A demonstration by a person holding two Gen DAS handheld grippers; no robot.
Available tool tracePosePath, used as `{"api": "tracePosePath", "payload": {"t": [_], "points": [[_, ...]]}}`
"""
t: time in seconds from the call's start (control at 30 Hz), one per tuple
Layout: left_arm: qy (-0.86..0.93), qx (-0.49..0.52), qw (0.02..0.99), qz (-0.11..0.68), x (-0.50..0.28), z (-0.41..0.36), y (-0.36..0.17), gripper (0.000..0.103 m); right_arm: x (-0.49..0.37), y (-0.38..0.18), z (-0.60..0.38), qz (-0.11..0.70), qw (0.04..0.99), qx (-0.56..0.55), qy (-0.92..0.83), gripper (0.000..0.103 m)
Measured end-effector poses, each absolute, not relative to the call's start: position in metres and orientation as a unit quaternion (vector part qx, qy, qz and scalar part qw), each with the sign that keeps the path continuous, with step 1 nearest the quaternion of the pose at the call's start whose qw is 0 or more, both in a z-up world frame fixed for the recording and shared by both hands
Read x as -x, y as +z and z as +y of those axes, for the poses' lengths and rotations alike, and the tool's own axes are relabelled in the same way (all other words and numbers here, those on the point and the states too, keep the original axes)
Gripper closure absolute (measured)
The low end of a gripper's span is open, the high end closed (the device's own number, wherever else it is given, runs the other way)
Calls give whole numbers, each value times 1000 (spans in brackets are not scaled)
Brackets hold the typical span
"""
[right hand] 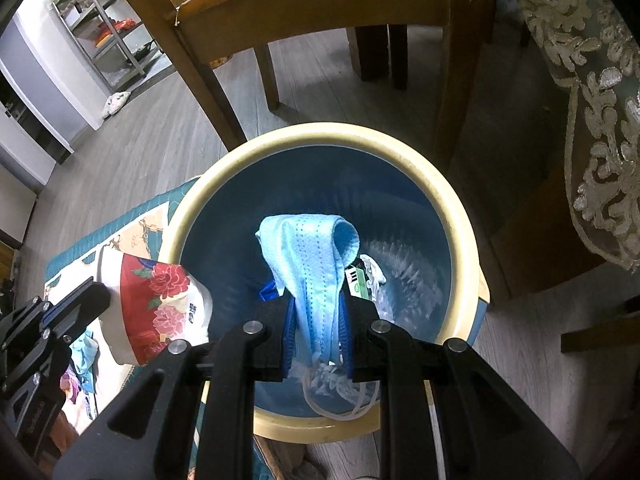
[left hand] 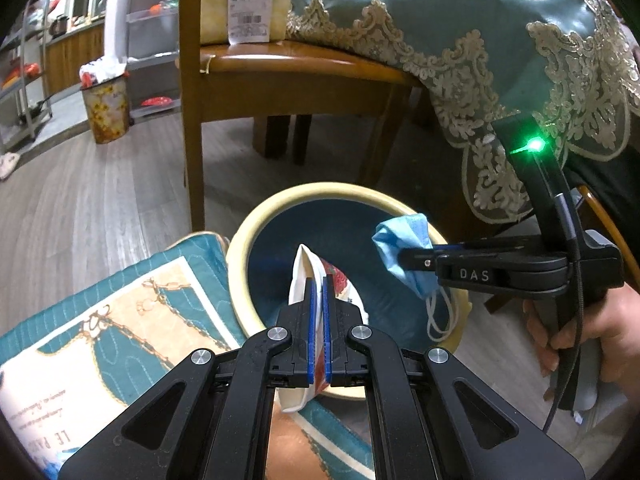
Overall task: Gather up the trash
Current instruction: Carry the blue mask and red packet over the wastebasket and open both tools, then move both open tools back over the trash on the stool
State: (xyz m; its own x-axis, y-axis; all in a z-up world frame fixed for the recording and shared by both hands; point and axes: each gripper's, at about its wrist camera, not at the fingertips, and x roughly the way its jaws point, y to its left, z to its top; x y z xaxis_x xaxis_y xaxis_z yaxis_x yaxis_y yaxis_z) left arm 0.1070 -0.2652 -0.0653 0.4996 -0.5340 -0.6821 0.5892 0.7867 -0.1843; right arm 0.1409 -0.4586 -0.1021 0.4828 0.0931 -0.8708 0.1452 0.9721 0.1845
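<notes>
a round bin [right hand: 460, 216] with a cream rim and blue liner stands on a grey wood floor [left hand: 100, 200], with a few scraps at its bottom. the left hand-held gripper [left hand: 319, 300] pinches a flattened paper cup [left hand: 308, 276] with red flowers at the bin's near-left rim. the right hand-held gripper [right hand: 316, 320] pinches a crumpled blue face mask [right hand: 312, 256] over the opening, ear loops dangling. a wooden chair [left hand: 288, 64] stands just behind the bin, a lace-edged tablecloth [left hand: 460, 40] hangs at right, a teal mat [left hand: 120, 320] lies at left
</notes>
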Motion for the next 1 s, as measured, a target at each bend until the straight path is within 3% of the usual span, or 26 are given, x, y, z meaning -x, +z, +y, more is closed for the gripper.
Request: {"api": "tracePosePath", "payload": {"t": [0.27, 0.47, 0.6, 0.83, 1.0], "points": [[-326, -50, 868, 372, -103, -267, -63, 99, -133, -96, -461, 500, 858, -116, -20, 85], [-321, -44, 869, 374, -104, -261, -61, 85, -131, -92, -462, 496, 860, -114, -19, 79], [-314, -43, 873, 370, -103, -253, -55, 83, -131, -88, -461, 493, 863, -113, -23, 61], [-294, -25, 885, 360, -102, -230, -39, 64, -130, -78, -452, 477, 873, -103, -24, 34], [-272, -22, 896, 352, -95, -208, -27, 58, -129, -66, -443, 465, 880, -96, -25, 29]]}}
